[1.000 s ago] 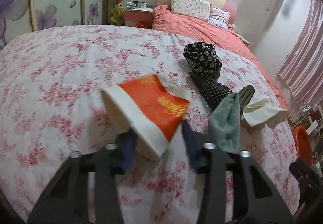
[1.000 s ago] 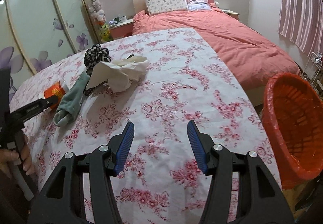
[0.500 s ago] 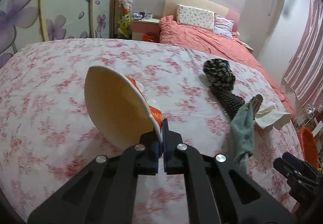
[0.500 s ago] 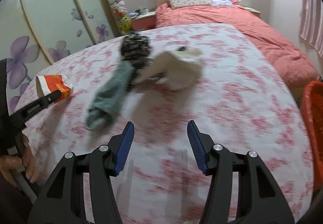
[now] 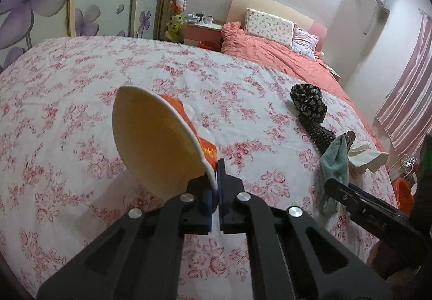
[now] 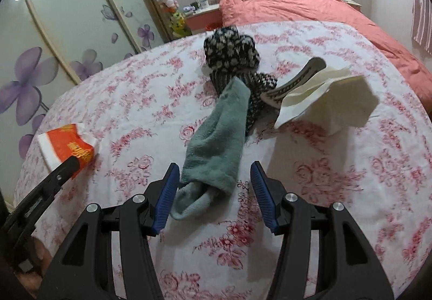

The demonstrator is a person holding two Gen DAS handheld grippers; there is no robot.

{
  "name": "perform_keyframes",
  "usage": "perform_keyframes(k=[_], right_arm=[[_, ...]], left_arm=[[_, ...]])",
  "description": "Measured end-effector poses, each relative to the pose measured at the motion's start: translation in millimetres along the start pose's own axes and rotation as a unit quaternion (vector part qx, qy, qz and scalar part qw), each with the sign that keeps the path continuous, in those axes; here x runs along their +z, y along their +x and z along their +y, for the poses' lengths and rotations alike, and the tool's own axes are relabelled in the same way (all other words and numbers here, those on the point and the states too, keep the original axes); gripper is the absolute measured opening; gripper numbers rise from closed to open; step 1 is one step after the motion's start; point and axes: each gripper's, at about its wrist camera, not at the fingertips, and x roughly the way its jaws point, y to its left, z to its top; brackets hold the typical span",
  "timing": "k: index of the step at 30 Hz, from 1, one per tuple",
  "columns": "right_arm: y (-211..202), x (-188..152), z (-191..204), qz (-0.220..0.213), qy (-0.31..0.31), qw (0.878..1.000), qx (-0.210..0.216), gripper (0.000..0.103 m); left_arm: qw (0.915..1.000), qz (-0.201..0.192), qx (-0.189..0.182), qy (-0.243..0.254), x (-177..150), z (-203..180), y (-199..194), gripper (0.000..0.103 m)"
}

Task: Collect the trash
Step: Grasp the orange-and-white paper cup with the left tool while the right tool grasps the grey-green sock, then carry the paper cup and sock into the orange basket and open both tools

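- Over the near edge of the floral sheet (image 5: 81,116), the left gripper (image 5: 214,183) has its jaws pressed together on the rim of a paper cup (image 5: 159,143); the cup is squashed, its cream inside facing the camera and its red-orange outside turned away.
- In the right wrist view the same cup (image 6: 68,146) shows red with a white band, pinched at the tip of the left gripper (image 6: 77,162), which reaches in from the lower left.
- The right gripper (image 6: 214,189) is spread wide and grips nothing; its blue pads (image 6: 167,192) stand either side of the near end of a teal sock (image 6: 216,137).
- The sock lies on the sheet (image 6: 337,178), pointing away from the gripper; its far end touches a dark knitted cloth (image 6: 232,54) with a pale pattern.
- Just right of the sock and cloth is a crumpled white paper (image 6: 329,100), touching a patterned strip (image 6: 297,81) that sticks up at a tilt.
- In the left view the sock (image 5: 334,162), cloth (image 5: 309,105) and paper (image 5: 364,154) sit well right of the cup.
- An orange basket (image 5: 403,192) shows at the far right, past the sheet's edge.
- Beyond lies a bed (image 6: 297,8) with a coral cover, and a wardrobe (image 6: 67,37) with purple flowers stands at the left.
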Motion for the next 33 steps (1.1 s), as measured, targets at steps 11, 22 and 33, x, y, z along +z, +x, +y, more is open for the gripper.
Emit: perform_keyframes(k=[11,22,33], right_arm=[[-2.1,-7.1,9.6,-0.011,-0.044,0.999,-0.023,0.012],[-43.5,-3.5,-4.6,-0.049,-0.046,0.998,-0.013,0.010],[-100.8,-1.3,-26.6,-0.100,-0.033,0.994,-0.008,0.010]], left_arm=[[0.9996,0.019,0.004,-0.023,-1.4,8.3,9.8,0.008],[0.9999,-0.014,-0.003,0.001,5.9,-8.5,-18.5,0.005],[0.9982,-0.041,-0.026,0.034,8.3,-54.0,-55.6,0.005]])
